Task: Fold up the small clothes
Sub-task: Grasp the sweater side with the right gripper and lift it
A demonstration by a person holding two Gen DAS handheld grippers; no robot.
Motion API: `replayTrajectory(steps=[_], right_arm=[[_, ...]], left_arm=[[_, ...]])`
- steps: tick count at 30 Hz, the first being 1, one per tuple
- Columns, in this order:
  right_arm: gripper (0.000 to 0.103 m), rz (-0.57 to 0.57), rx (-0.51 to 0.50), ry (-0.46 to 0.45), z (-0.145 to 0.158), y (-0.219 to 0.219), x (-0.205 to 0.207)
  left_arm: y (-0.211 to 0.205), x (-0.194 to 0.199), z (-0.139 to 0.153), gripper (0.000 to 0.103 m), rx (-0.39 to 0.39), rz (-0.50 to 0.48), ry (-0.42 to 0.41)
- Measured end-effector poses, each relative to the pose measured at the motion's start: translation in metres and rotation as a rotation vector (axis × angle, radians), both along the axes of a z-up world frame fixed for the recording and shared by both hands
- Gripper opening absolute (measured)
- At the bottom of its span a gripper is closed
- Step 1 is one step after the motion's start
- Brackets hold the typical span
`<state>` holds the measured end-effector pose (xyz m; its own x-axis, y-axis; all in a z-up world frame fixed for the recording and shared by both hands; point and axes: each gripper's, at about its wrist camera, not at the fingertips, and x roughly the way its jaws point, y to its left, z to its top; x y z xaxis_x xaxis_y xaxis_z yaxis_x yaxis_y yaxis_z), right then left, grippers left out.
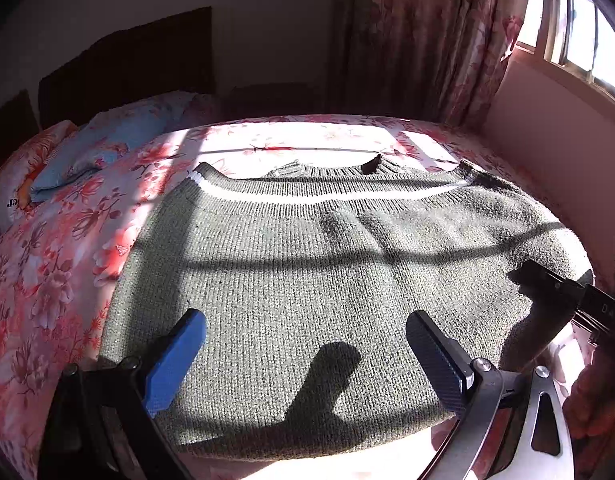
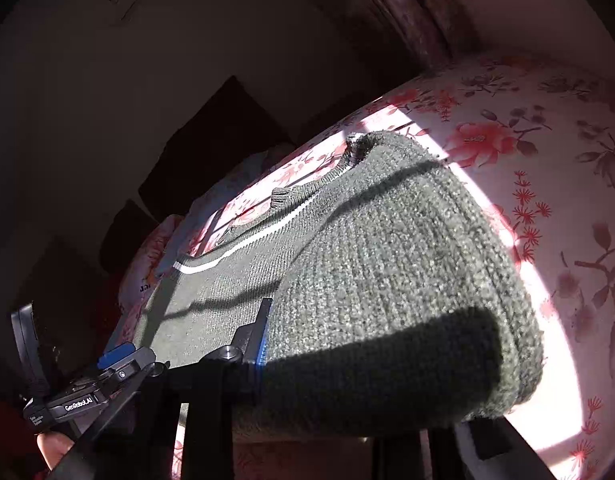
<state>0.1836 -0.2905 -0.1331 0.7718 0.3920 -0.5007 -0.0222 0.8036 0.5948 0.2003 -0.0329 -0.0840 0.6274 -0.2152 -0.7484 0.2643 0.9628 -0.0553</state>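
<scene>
A dark green knit sweater [image 1: 307, 264] with a white stripe near its collar lies flat on the floral bedsheet [image 1: 67, 264]. My left gripper [image 1: 307, 320] hovers open over the sweater's near part with nothing between its blue fingers [image 1: 175, 360]; its shadow falls on the knit. My right gripper [image 1: 547, 280] sits at the sweater's right edge. In the right wrist view a thick fold of the sweater [image 2: 407, 280] bulges between the right gripper's [image 2: 311, 344] jaws. One finger [image 2: 263, 332] presses on the knit and the other is hidden under it. The left gripper [image 2: 119, 360] shows at lower left.
Pillows [image 1: 107, 140] lie at the bed's far left by a dark headboard [image 1: 127, 64]. A floral curtain [image 1: 435, 40] and a sunlit window [image 1: 579, 32] stand at the far right. A pink wall [image 1: 555, 128] borders the bed's right side. A hand [image 2: 55, 448] holds the left gripper.
</scene>
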Motion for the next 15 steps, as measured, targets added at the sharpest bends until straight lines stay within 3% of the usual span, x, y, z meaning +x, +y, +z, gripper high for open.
replayTrajectory(steps=[4, 5, 8, 11, 15], right_arm=[[0.027, -0.022, -0.008, -0.008, 0.002, -0.015, -0.011], [0.028, -0.018, 0.001, 0.004, 0.001, -0.018, -0.010], [0.031, -0.026, 0.076, 0.059, -0.010, -0.028, -0.007], [0.036, -0.062, 0.133, 0.119, -0.021, -0.034, -0.005], [0.036, -0.085, 0.144, 0.117, -0.022, -0.035, -0.008]], left_arm=[[-0.039, 0.007, -0.029, 0.103, 0.103, -0.060, 0.066], [-0.040, -0.001, -0.029, 0.103, 0.112, -0.058, 0.013], [-0.030, -0.002, -0.028, 0.103, 0.082, -0.013, 0.051], [-0.020, -0.012, -0.024, 0.103, 0.085, -0.010, 0.034], [-0.017, -0.015, -0.028, 0.103, 0.070, -0.035, 0.033]])
